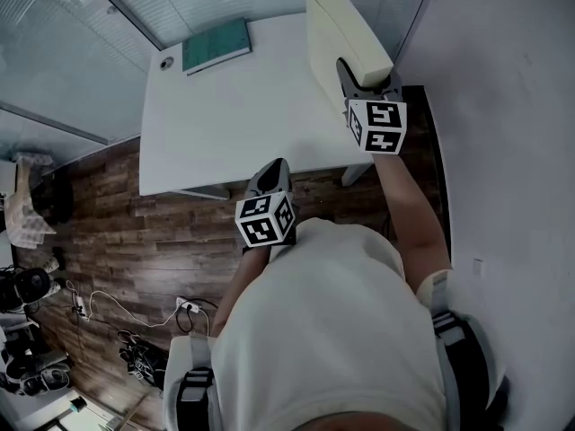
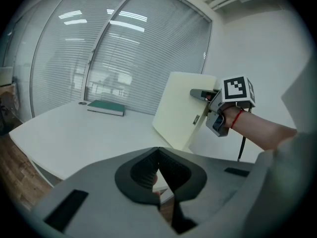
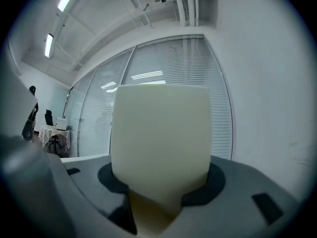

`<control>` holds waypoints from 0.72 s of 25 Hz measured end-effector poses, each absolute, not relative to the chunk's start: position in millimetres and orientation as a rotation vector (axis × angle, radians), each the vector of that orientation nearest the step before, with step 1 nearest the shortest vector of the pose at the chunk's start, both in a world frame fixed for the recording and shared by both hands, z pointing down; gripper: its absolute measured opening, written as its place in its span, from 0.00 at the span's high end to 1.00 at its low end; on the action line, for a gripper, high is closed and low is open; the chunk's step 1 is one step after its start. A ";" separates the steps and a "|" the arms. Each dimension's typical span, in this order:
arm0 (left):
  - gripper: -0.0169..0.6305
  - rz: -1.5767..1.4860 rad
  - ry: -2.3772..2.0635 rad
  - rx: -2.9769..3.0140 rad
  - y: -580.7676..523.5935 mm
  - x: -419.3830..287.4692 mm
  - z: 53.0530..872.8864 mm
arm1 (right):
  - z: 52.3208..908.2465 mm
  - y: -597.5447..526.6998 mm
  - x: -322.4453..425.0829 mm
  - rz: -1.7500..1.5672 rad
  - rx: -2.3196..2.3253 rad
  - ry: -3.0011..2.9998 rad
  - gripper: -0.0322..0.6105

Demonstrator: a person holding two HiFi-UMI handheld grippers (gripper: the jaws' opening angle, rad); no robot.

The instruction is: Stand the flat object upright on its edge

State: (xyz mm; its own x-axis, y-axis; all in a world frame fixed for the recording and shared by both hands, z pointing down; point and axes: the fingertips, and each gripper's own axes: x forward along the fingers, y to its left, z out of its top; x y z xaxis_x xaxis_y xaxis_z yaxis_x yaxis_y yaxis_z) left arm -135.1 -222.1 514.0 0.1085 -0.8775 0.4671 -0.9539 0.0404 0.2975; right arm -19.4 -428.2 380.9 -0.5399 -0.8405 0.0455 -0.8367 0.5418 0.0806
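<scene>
"Cream slab (image 1: 346, 25), where is it? Start close and work outward."

"Closest is the left gripper (image 1: 277, 164), low in front of the person's torso at the near edge of the white table (image 1: 243, 115). Its jaws are pressed together with nothing between them."

"And the other one?"

"The right gripper (image 1: 367, 83) is further out, by the table's right side. Its jaws are partly spread and clamped on the slab's edge; in the right gripper view the pale slab fills the gap between them."

"How does the slab stand?"

"It is raised on edge and leaning, with a broad face turned toward the table, over the table's right edge. Whether its lower edge touches the tabletop, I cannot tell: the left gripper's body hides it."

"Beyond that?"

"A green book (image 1: 216, 45) lies flat at the far side of the table, well apart from the slab, with a small round fitting (image 1: 167, 62) just beside it. Behind the table is a curved glass wall with blinds (image 2: 124, 48)."
</scene>
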 end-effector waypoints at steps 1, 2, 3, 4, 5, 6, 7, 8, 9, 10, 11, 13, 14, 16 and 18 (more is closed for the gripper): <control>0.95 0.182 -1.781 1.846 -222.8 -135.8 514.4 | 383.0 -430.4 -21.0 -0.072 1.461 -2.686 0.55; 0.95 0.181 -1.782 1.844 -223.6 -137.1 514.6 | 384.9 -432.4 -22.8 -0.070 1.457 -2.683 0.55; 0.95 0.181 -1.783 1.842 -224.2 -138.8 514.7 | 386.8 -434.3 -24.8 -0.070 1.453 -2.681 0.55; 0.95 0.181 -1.783 1.839 -224.7 -140.7 514.8 | 388.4 -435.8 -26.8 -0.070 1.450 -2.679 0.55; 0.95 0.179 -1.784 1.835 -224.8 -142.5 515.0 | 389.8 -436.8 -28.4 -0.072 1.447 -2.677 0.55; 0.95 0.178 -1.784 1.832 -224.7 -144.2 515.5 | 390.8 -437.6 -29.6 -0.073 1.445 -2.676 0.55; 0.95 0.177 -1.784 1.829 -224.6 -145.5 516.0 | 391.3 -438.5 -30.6 -0.074 1.444 -2.676 0.55; 0.95 0.177 -1.784 1.826 -224.7 -146.7 516.6 | 391.6 -439.8 -31.6 -0.074 1.442 -2.676 0.55; 0.95 0.176 -1.785 1.823 -225.2 -147.7 517.0 | 391.9 -441.5 -32.7 -0.072 1.437 -2.674 0.55; 0.95 0.176 -1.784 1.821 -225.9 -148.5 517.4 | 392.5 -443.4 -34.0 -0.068 1.432 -2.672 0.54; 0.95 0.174 -1.784 1.819 -226.7 -149.2 518.0 | 393.6 -445.2 -35.2 -0.064 1.426 -2.669 0.54; 0.95 0.170 -1.782 1.817 -227.8 -150.2 519.2 | 396.1 -447.6 -37.2 -0.057 1.419 -2.664 0.54; 0.95 0.169 -1.782 1.817 -228.0 -150.4 519.4 | 396.6 -448.1 -38.0 -0.056 1.418 -2.663 0.54; 0.95 0.167 -1.781 1.816 -227.8 -150.7 519.0 | 395.8 -448.4 -38.4 -0.061 1.421 -2.665 0.53; 0.95 0.167 -1.782 1.813 -227.2 -151.3 518.5 | 394.7 -448.3 -38.0 -0.066 1.424 -2.669 0.53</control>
